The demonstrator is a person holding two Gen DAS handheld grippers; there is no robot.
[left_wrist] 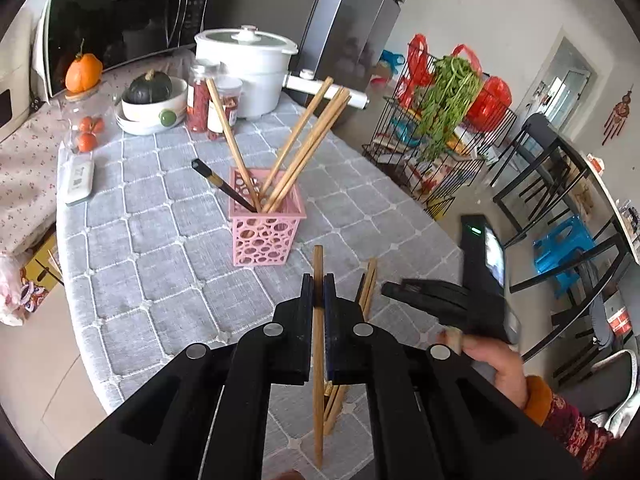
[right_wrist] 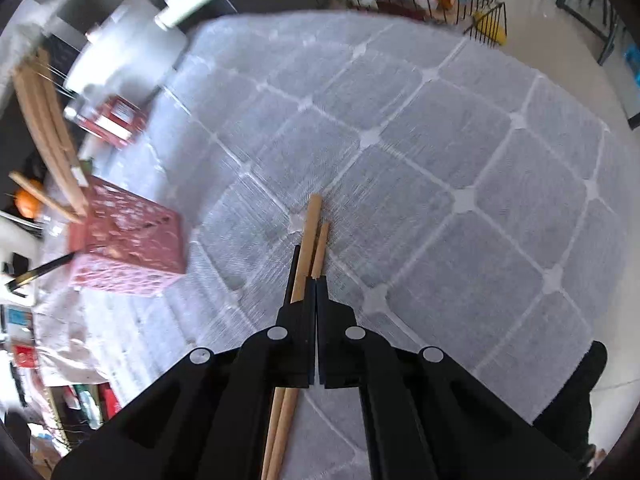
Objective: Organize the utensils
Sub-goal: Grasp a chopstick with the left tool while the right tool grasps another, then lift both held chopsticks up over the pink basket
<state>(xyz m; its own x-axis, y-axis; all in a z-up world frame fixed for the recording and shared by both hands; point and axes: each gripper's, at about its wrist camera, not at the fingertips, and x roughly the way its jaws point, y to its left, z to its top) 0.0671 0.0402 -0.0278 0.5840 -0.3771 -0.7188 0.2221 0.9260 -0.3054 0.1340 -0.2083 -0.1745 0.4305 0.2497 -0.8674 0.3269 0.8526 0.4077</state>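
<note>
A pink perforated holder (left_wrist: pixel 266 228) stands on the grey quilted table and holds several wooden chopsticks and one black chopstick (left_wrist: pixel 224 189). My left gripper (left_wrist: pixel 318 280) is shut on a wooden chopstick (left_wrist: pixel 318 392), held above the table just in front of the holder. More chopsticks (left_wrist: pixel 368 284) lie on the table to its right. In the right wrist view my right gripper (right_wrist: pixel 316 280) is shut with nothing between its tips, hovering over the loose chopsticks (right_wrist: pixel 310 240) on the table. The pink holder (right_wrist: pixel 128 248) is at the left there, blurred.
A white pot (left_wrist: pixel 250 68), red-labelled jars (left_wrist: pixel 198 100), a bowl with a green squash (left_wrist: pixel 154 100), tomatoes (left_wrist: pixel 88 132) and a microwave (left_wrist: pixel 120 20) stand at the back. A wire rack with greens (left_wrist: pixel 444 112) and black chairs stand right of the table edge.
</note>
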